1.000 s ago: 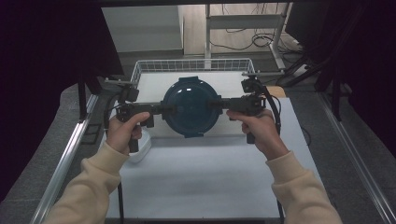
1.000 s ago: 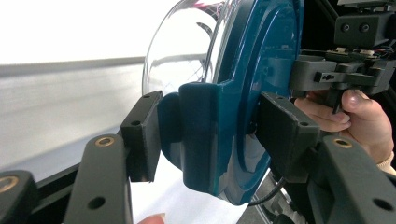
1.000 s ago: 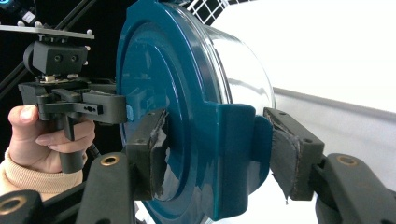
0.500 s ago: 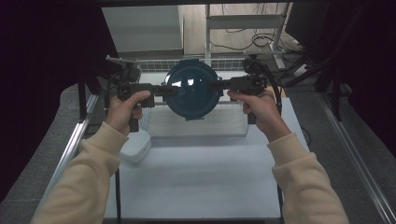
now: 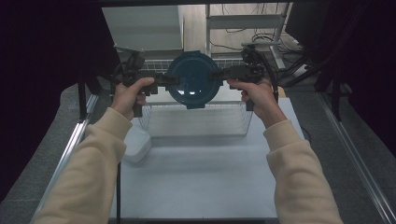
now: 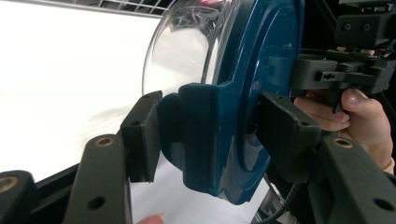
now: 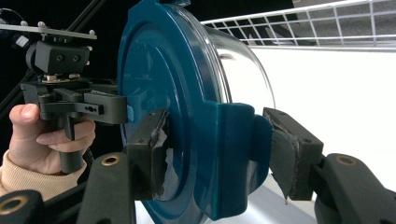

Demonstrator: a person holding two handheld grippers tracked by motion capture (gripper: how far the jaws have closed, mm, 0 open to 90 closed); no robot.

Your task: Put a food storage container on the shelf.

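A round container with a dark blue lid (image 5: 191, 79) and a clear bowl is held up on edge between both grippers, above the wire basket. My left gripper (image 5: 168, 80) is shut on the blue clip at the container's left side. In the left gripper view the container (image 6: 261, 70) stands between the jaws, and the left gripper (image 6: 210, 135) pinches the clip. My right gripper (image 5: 215, 74) is shut on the clip at the opposite side. In the right gripper view the lid (image 7: 159, 70) faces left, and the right gripper (image 7: 215, 154) clamps its clip.
A white wire basket (image 5: 196, 123) stands on the white table (image 5: 196, 186) under the container. A small white lidded box (image 5: 136, 144) lies by the basket's near left corner. Metal frame rails run along both table sides, and shelving and cables stand behind.
Both hands have carried the container up and away from the person, from low over the basket to higher above its far side. The grips have not changed.
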